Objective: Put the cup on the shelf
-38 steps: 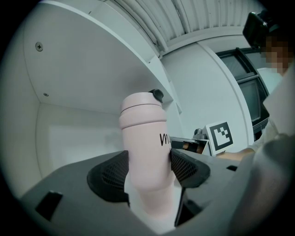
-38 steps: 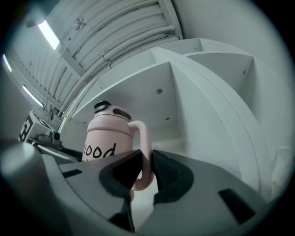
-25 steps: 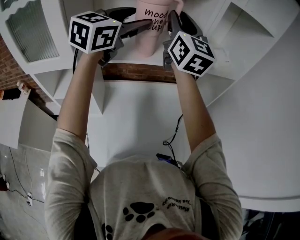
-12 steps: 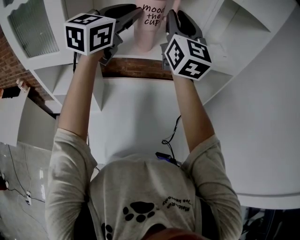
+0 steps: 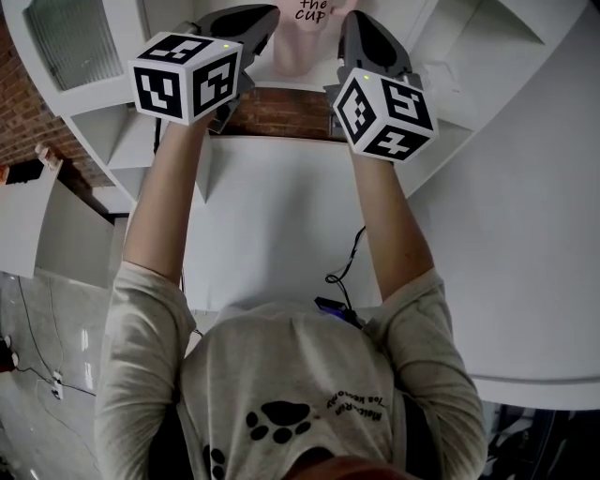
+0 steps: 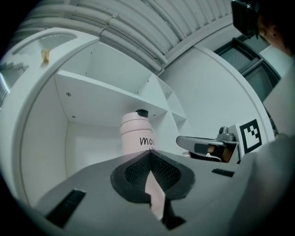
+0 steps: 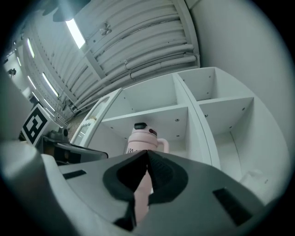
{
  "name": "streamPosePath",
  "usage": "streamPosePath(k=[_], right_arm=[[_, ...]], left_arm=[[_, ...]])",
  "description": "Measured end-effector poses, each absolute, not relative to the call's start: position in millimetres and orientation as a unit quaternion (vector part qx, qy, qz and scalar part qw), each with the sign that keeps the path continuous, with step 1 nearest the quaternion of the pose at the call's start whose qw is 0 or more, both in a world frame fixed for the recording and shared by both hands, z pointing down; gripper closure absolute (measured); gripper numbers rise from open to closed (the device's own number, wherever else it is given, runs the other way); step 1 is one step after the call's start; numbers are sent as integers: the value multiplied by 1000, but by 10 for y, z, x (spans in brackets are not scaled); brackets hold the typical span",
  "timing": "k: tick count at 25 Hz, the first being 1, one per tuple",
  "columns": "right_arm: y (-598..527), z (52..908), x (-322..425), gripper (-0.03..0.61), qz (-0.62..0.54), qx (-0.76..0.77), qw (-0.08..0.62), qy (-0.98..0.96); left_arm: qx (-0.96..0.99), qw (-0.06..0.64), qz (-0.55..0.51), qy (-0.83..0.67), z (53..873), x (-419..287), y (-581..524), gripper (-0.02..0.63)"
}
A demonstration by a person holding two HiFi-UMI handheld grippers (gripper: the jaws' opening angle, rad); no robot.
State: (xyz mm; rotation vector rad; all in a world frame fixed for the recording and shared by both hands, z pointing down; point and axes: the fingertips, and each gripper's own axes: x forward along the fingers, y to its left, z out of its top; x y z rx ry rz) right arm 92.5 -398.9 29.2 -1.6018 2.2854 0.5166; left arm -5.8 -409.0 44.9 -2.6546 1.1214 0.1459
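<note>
A pink cup (image 5: 302, 42) with black lettering stands upright by itself in a compartment of the white shelf (image 5: 441, 141). In the left gripper view the cup (image 6: 135, 134) rises just beyond my left gripper (image 6: 150, 155). That gripper's jaws have just been closing and now meet with nothing between them. In the right gripper view the lidded cup (image 7: 142, 137), handle to the right, stands past my right gripper (image 7: 146, 154). Its jaws have also just been closing on nothing and are shut. In the head view the left gripper (image 5: 265, 15) and the right gripper (image 5: 348, 21) flank the cup without touching it.
More white compartments (image 7: 221, 120) open to the right of the cup's bay, with a shelf board (image 6: 106, 90) above it. A brick wall (image 5: 281, 111) shows under the shelf. A black cable (image 5: 342, 272) hangs near my chest. Ceiling light strips (image 7: 76, 32) run overhead.
Both grippers stood open around the cup a second ago. They have drawn back from it toward me and shut, while the cup stays on the shelf.
</note>
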Motion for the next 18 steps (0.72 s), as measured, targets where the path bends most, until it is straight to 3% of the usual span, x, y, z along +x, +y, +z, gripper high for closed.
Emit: streamPosePath(k=[13, 18], right_arm=[[-3109, 596, 787, 569, 200, -554, 136, 797], [-2791, 910, 708, 569, 204, -557, 117, 796]], left_arm=[[-879, 191, 55, 433, 773, -171, -3132, 606], [-877, 183, 57, 441, 1111, -177, -2837, 606]])
